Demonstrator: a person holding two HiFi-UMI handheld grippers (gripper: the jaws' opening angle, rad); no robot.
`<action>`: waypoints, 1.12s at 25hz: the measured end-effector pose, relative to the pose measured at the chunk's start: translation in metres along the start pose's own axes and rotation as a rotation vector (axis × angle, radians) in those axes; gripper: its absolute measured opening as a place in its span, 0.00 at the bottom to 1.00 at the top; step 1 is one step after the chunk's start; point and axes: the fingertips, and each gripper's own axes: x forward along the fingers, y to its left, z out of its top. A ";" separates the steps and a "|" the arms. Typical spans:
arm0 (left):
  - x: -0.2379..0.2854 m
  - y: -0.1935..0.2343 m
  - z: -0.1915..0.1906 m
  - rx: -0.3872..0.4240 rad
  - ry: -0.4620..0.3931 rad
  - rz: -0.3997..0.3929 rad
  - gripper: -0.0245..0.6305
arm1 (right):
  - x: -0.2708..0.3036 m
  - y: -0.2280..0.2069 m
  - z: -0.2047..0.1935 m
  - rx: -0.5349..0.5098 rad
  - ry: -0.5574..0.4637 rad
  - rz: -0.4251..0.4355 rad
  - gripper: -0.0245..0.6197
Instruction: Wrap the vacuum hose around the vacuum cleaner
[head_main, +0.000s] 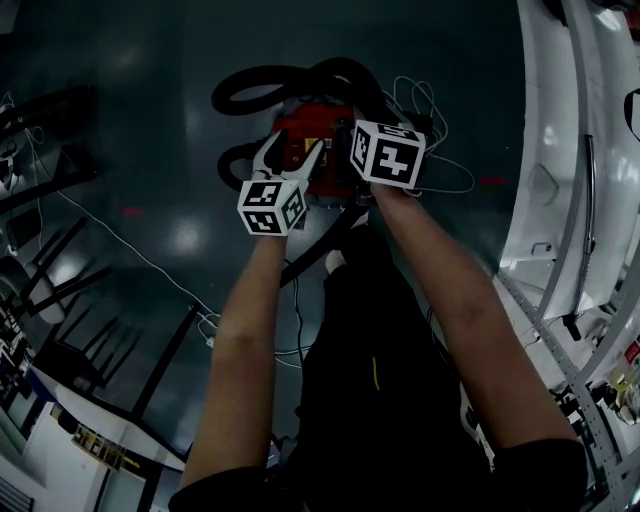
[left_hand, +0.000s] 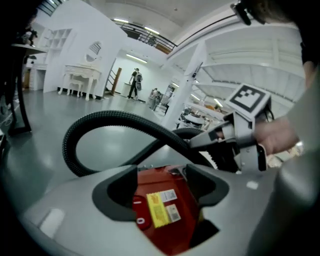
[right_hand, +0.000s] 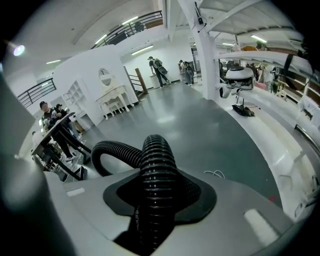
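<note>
**Stock of my two tools and the vacuum, as found**

Item 1, vacuum cleaner (head_main: 318, 150): red-bodied. It stood on the dark, glossy floor (head_main: 150, 120) just ahead of me, under both of my tools. A yellow label (left_hand: 159, 209) showed on its top.

Item 2, vacuum hose (head_main: 255, 76): black and ribbed. One wide loop curved over the floor on the far side of the cleaner. From that loop it came back across the red body to my right tool.

Item 3, left tool (head_main: 292, 158): held in my left hand and tilted down over the near left part of the cleaner. Its jaws stood apart with nothing clamped. In the left gripper view only the red top of the cleaner showed in the gap, and I could not tell whether the jaws touched it.

Item 4, right tool (right_hand: 160, 197): held in my right hand, just beside the left one, on the cleaner's right. Its jaws were clamped on the vacuum hose, which filled the gap between them and rose away in an arch. Its marker cube (head_main: 388, 152) hid the jaws in the head view.

Item 5, sundries: a white cable (head_main: 445, 175) lay loose on the floor just right of the cleaner. A white dressing table (left_hand: 80, 77) stood well off against a far wall.
</note>
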 end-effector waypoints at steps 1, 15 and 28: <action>-0.002 -0.010 -0.004 0.029 0.013 -0.033 0.49 | -0.001 0.000 -0.001 0.011 0.005 0.000 0.27; -0.030 -0.083 -0.039 0.249 0.137 -0.306 0.49 | -0.011 0.002 -0.006 0.179 0.047 -0.048 0.27; -0.043 -0.097 -0.049 0.263 0.144 -0.392 0.49 | -0.010 0.013 -0.011 0.082 0.075 -0.081 0.30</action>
